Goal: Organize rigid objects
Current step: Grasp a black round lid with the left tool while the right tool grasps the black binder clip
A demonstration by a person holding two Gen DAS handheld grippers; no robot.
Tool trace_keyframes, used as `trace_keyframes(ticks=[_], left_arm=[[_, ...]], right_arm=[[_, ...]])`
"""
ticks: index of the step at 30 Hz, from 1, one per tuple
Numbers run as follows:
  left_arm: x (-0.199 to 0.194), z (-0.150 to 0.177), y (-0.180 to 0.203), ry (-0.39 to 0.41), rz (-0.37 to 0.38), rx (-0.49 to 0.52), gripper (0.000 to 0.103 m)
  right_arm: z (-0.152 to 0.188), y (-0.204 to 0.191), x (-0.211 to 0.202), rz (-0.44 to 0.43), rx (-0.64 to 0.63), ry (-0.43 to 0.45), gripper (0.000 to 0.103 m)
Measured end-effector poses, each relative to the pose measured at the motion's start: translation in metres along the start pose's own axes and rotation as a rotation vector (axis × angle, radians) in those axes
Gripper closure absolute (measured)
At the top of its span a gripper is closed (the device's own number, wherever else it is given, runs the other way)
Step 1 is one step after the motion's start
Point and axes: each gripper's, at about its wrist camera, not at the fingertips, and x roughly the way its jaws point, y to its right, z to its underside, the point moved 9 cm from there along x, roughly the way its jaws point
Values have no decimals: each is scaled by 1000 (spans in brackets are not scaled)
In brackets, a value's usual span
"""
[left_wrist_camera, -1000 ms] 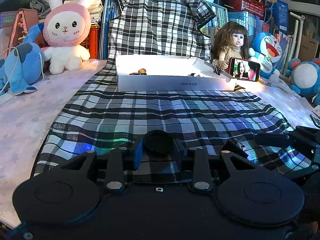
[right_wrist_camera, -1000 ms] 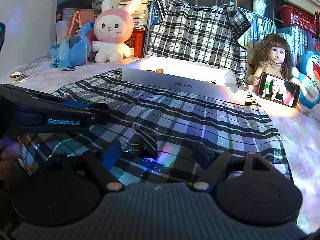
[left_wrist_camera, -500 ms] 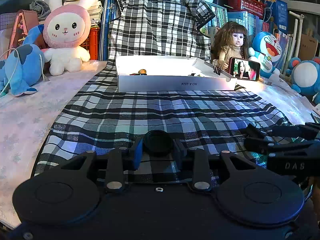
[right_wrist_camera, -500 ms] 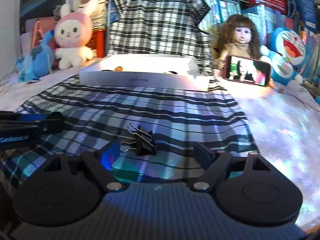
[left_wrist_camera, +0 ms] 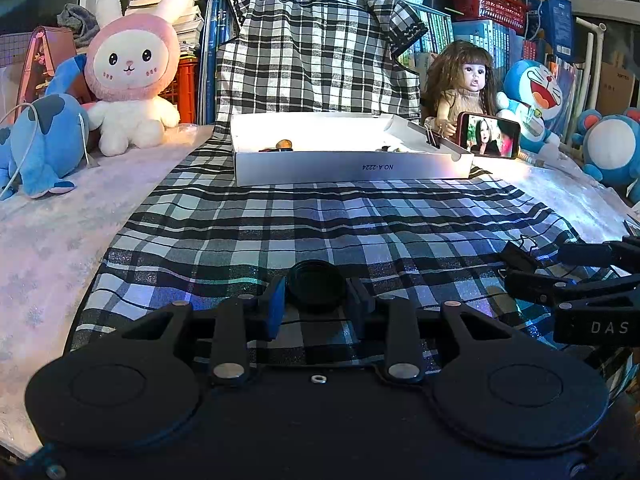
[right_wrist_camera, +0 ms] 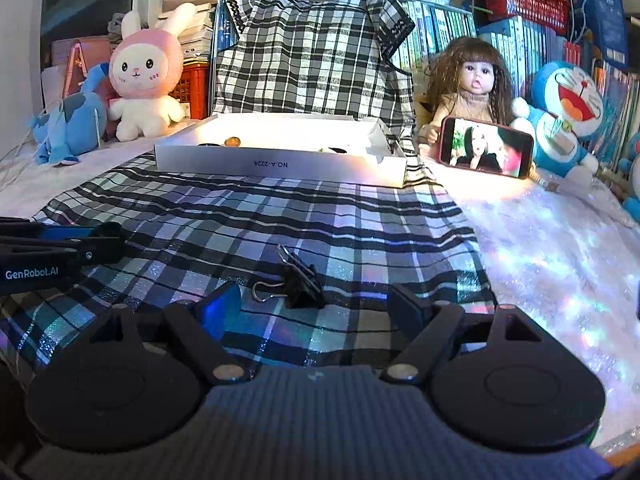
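We're mid pick-up: left tongs (left_wrist_camera: 316, 307) pinched on the black cap (left_wrist_camera: 316, 287), right tongs (right_wrist_camera: 314, 306) wide open w/ the clip (right_wrist_camera: 298, 282) lying just ahead between the tips, not gripped. Next: close on clip, then carry both fwd to the box (right_wrist_camera: 280, 165). Cloth (right_wrist_camera: 360, 220) path ahead looks free; phone (right_wrist_camera: 486, 153) & doll (right_wrist_camera: 472, 84) sit right of the box.

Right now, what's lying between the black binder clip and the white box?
Only bare plaid cloth. In the right wrist view, nothing sits between the binder clip and the white box; the open right claw frames the clip.
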Motion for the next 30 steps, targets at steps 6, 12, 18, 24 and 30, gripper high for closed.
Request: trace_keyframes(ticks=[6,12,18,24,30], left_arm=[[0,0,0,1,-1,1,69],[0,0,-1,1,-1,0,67],[0,0,-1,2,-2,3,65],[0,1,1,2,-3,3,63],[1,-1,0,2,-13,3,60]], right_arm=[[1,12,4,46,7,-14,15],[5,30,1,85,3,-28,15],[10,49,-2,150,2,-39,15],[8,62,-3,240,35,-45,15],[5,51,-10,115,153,-41,15]])
